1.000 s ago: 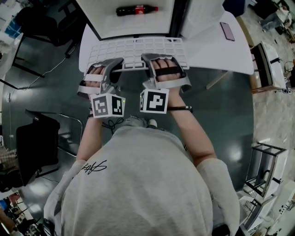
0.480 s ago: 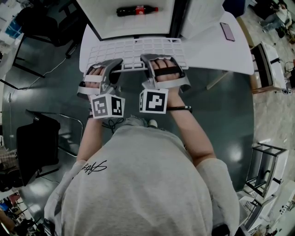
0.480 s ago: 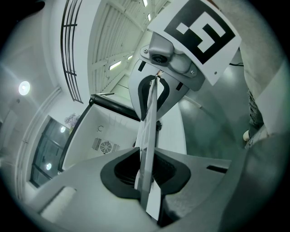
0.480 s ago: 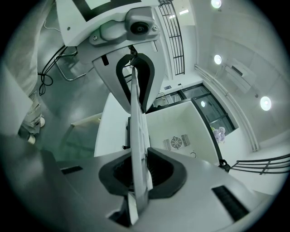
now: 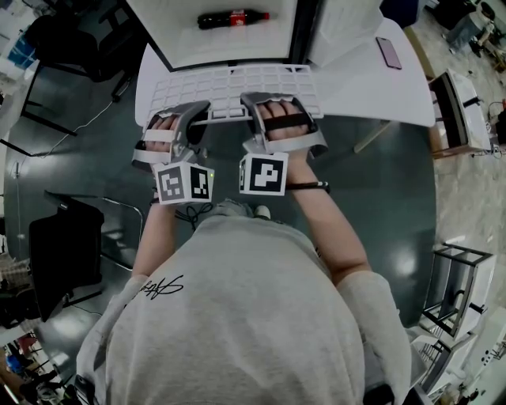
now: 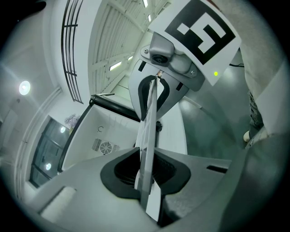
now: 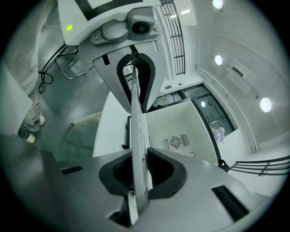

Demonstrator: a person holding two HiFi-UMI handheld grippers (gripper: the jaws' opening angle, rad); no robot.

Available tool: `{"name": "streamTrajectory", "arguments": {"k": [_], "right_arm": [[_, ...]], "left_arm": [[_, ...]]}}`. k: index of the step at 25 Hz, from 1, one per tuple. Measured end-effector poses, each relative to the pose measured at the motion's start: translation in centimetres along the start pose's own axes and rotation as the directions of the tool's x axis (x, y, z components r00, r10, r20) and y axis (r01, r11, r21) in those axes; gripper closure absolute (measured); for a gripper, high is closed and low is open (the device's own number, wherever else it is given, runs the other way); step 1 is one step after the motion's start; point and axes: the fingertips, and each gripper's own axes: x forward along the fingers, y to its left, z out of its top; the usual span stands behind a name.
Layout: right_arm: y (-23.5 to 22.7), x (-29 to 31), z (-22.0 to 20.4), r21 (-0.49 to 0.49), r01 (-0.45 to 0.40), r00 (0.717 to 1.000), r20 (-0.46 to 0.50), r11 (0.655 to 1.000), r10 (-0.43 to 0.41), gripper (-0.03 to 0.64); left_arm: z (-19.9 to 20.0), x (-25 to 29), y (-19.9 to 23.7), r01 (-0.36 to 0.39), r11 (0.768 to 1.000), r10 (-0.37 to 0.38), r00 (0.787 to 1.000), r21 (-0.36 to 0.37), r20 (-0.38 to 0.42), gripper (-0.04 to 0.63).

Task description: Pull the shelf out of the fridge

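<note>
A person in a grey top stands over an open fridge [image 5: 221, 43] with a white lattice shelf [image 5: 237, 83] drawn forward, a gripper in each hand. The shelf lies flat above the white tabletop [image 5: 371, 87]. Its long axis runs from left to right across the head view, its far edge sits at the fridge's mouth and its near edge faces the person. The left gripper [image 6: 146, 172] has its jaws pinching that near edge left of centre. The right gripper [image 7: 138, 176] has its jaws clamped on the same edge just right of centre. In both gripper views the shelf shows edge-on as a thin white slab.

Inside the fridge a cola bottle [image 5: 233, 17] lies on its side, cap toward the right. Its red label is too small to read. Each gripper carries a marker cube [image 5: 184, 182] printed with black-and-white squares, not words. A dark script on the left sleeve [image 5: 162, 286] cannot be made out. A phone [image 5: 390, 53] rests on the tabletop, right of the fridge.
</note>
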Motion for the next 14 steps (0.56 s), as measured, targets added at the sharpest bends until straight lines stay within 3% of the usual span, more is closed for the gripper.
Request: {"name": "streamTrajectory", "arguments": {"k": [14], "right_arm": [[0.09, 0.16, 0.03, -0.006, 0.008, 1.0, 0.001, 1.0, -0.008, 0.571]], "left_arm": [[-0.19, 0.13, -0.13, -0.002, 1.0, 0.002, 1.0, -0.003, -0.001, 0.546]]}}
